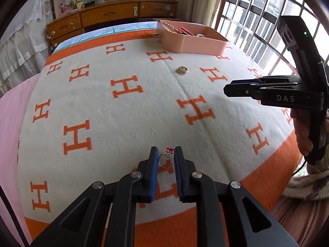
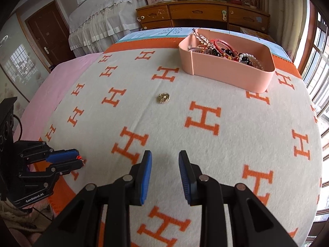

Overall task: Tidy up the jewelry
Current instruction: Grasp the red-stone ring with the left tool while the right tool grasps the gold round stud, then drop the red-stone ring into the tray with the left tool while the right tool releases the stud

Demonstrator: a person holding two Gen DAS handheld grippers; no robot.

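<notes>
My left gripper [image 1: 166, 150] is shut on a silver ring [image 1: 165, 160] with a red stone, held just above the blanket near its front edge. From the right wrist view the left gripper [image 2: 80, 160] is at the far left, with the ring's red stone [image 2: 78, 157] showing at its tips. My right gripper [image 2: 165, 154] hovers over the blanket, open, with nothing between its blue pads. A round gold pendant [image 1: 182, 70] [image 2: 163, 98] lies alone mid-blanket. The pink box [image 1: 195, 46] [image 2: 226, 73] at the far side holds several bead bracelets and necklaces.
A white blanket [image 2: 205, 148] with orange H marks and an orange border covers the bed. A pink sheet [image 2: 67, 76] lies to its left. A wooden dresser [image 2: 201, 14] stands beyond the bed, and barred windows [image 1: 263, 16] run along the right.
</notes>
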